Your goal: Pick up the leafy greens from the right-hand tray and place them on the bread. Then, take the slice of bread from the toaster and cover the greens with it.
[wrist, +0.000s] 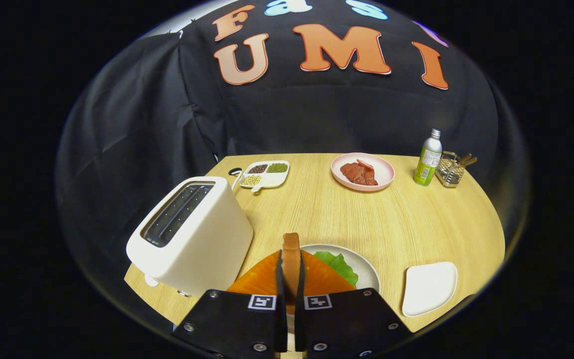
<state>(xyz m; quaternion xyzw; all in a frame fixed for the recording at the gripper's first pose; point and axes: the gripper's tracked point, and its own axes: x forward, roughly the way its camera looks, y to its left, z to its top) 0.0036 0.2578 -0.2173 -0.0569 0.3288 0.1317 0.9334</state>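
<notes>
My gripper (291,269) is shut on a slice of bread (291,254), which stands on edge between the two fingers. Just below and ahead of the fingers lies a white plate (366,271) carrying leafy greens (338,265) and an orange layer (262,279) under them; any bread beneath is hidden. The white toaster (192,234) stands to the left of the fingers, its slots (177,212) showing no bread. To the right of the plate sits the white tray (429,288), bare of greens.
At the back of the wooden table (366,219) are a pink plate of meat (362,171), a divided dish of beans (264,174), a green bottle (428,158) and a wire holder (451,169). The table's front edge runs close under the fingers.
</notes>
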